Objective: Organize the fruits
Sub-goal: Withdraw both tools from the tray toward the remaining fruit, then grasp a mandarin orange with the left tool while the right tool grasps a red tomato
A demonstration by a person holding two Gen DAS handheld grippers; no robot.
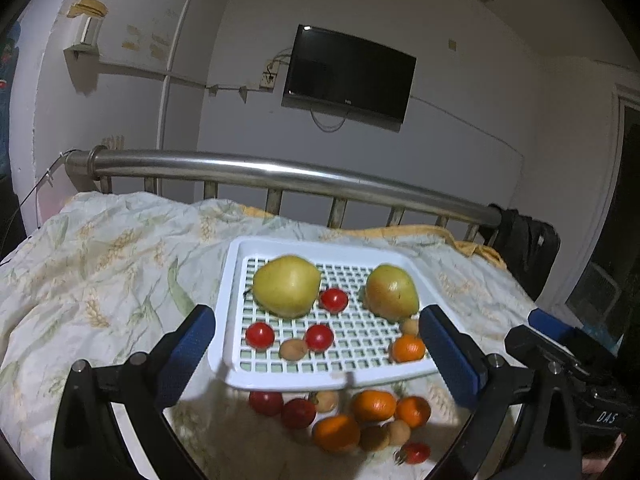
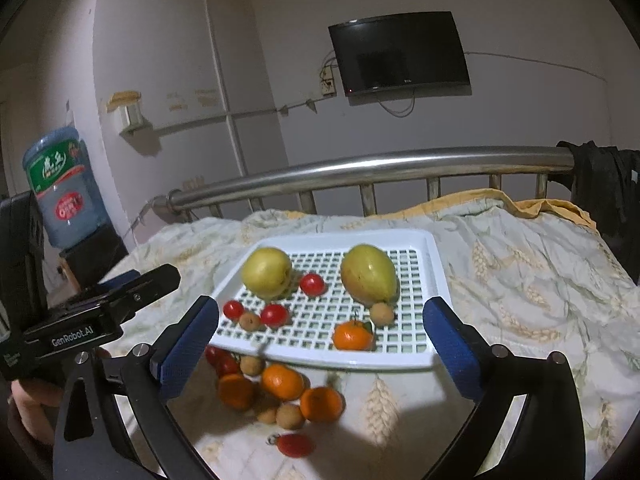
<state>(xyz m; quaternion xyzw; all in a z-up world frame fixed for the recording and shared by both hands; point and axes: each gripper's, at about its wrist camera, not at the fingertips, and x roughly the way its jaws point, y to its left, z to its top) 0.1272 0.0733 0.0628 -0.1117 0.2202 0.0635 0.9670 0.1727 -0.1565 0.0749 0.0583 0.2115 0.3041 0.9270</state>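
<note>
Bedroom in a home: steel-railed bed frame (image 2: 372, 168) w/ wheat-print quilt (image 1: 100, 260), black wall-mounted flat TV (image 2: 400, 52), blue water-cooler jug (image 2: 60, 184) by scuffed white wall.

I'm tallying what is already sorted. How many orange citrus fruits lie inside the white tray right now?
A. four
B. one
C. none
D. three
B: a single orange fruit sits on the white tray grid near its front edge; the other oranges lie on the bedspread in front of it.
</note>
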